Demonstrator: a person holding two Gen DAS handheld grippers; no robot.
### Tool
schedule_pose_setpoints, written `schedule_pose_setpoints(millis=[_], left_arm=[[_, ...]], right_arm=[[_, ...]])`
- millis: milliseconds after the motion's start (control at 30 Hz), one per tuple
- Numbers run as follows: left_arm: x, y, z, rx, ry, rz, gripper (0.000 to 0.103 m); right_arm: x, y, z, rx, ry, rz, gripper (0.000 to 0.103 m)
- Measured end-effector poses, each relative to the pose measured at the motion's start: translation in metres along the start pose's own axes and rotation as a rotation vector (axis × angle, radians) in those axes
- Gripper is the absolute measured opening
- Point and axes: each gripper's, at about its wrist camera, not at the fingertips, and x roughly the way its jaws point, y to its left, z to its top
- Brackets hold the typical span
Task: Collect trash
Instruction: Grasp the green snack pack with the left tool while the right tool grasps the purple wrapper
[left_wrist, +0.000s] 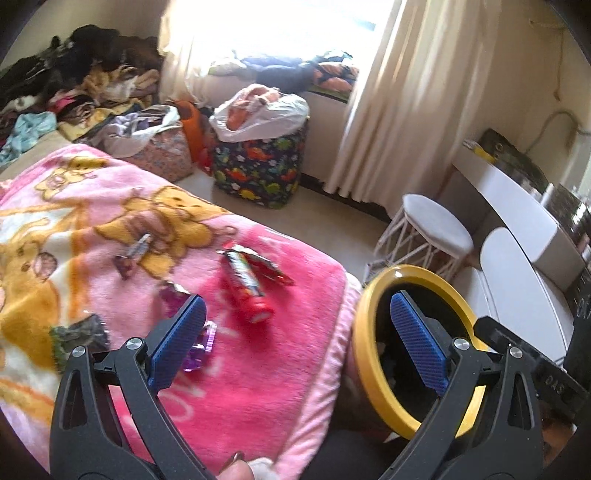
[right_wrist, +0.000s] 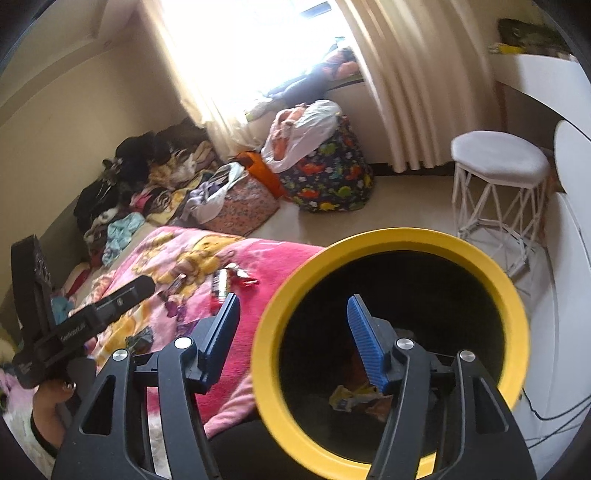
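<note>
A black bin with a yellow rim (left_wrist: 417, 271) stands against the bed's edge, beside a pink cartoon blanket (left_wrist: 258, 369). On the blanket lie a red wrapper (left_wrist: 247, 284), purple wrappers (left_wrist: 201, 345), a silvery one (left_wrist: 135, 251) and a dark green one (left_wrist: 81, 332). My left gripper (left_wrist: 295, 299) is open wide, one finger over the purple wrappers, the other over the bin's mouth, nothing held. My right gripper (right_wrist: 293, 297) is open astride the yellow rim (right_wrist: 406, 236), its pads clear of it. Some trash (right_wrist: 354, 400) lies at the bin's bottom.
A white wire-legged stool (right_wrist: 498, 158) and a white desk (left_wrist: 517, 206) stand right of the bin. A dinosaur-print hamper (left_wrist: 258, 170) with a plastic bag, a floral bag (left_wrist: 166, 155) and a clothes pile (left_wrist: 74, 85) sit beyond the bed. Curtains (left_wrist: 406, 92) hang behind.
</note>
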Motion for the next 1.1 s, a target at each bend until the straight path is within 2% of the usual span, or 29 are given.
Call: schedule_pose_setpoints(millis=[567, 833, 1100], left_arm=[[-0.018, 0.097, 0.001, -0.164, -0.02, 0.139, 0.092], [-0.027, 0.149, -0.013, -0.248, -0.007, 0.217, 0.092], [-0.026, 0.193, -0.037, -0.33, 0.04, 0.28, 0.092]], right_arm=[[0.051, 0.071, 0.006, -0.16, 0.102, 0.109, 0.059], [0.077, 0.107, 0.004, -0.231, 0.147, 0.171, 0.059], [0.114, 0.141, 0.009, -0.307, 0.199, 0.213, 0.059]])
